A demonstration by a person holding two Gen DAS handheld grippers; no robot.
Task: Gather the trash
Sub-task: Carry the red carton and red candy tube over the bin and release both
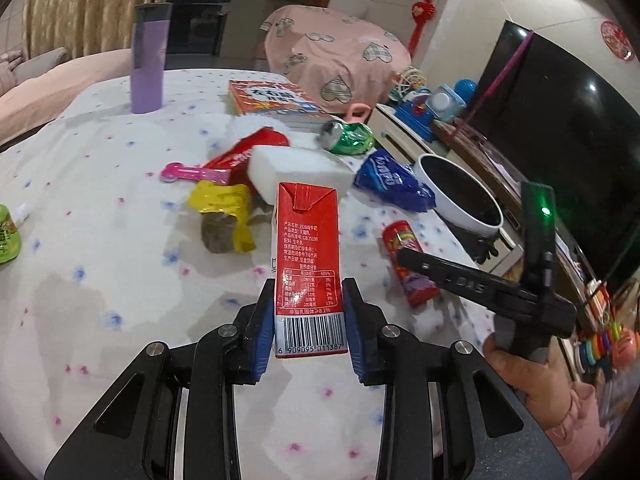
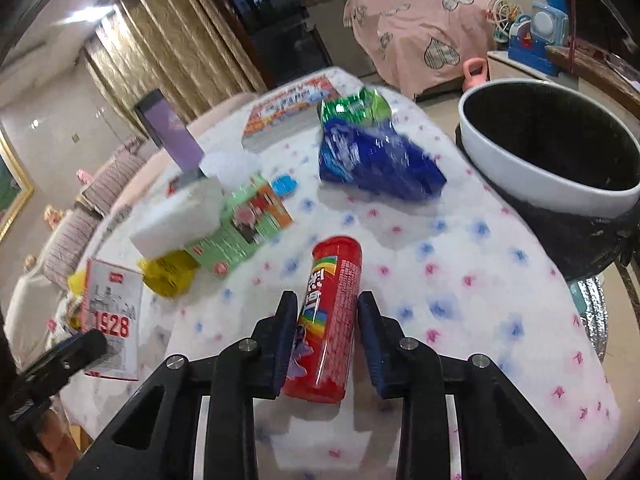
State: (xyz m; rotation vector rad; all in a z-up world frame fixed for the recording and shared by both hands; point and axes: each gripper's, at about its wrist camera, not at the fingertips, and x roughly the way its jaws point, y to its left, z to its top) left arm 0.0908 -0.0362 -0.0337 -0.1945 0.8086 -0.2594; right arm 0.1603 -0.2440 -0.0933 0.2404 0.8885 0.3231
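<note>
My left gripper (image 1: 307, 320) is shut on a red and white milk carton (image 1: 307, 264), held above the table; the carton also shows in the right wrist view (image 2: 112, 316). My right gripper (image 2: 328, 336) is open, its jaws on either side of a red snack tube (image 2: 330, 316) lying on the tablecloth; the left pad looks close to touching it, the right one stands apart. The tube also shows in the left wrist view (image 1: 408, 266). A white bin (image 2: 548, 152) with a dark liner stands beside the table at the right.
On the flowered tablecloth (image 2: 460, 280) lie a blue bag (image 2: 372, 156), a crushed green can (image 1: 348, 136), a white foam block (image 1: 296, 168), a yellow wrapper (image 1: 228, 208), a green box (image 2: 240, 224), a purple cup (image 1: 148, 60) and a book (image 1: 276, 98).
</note>
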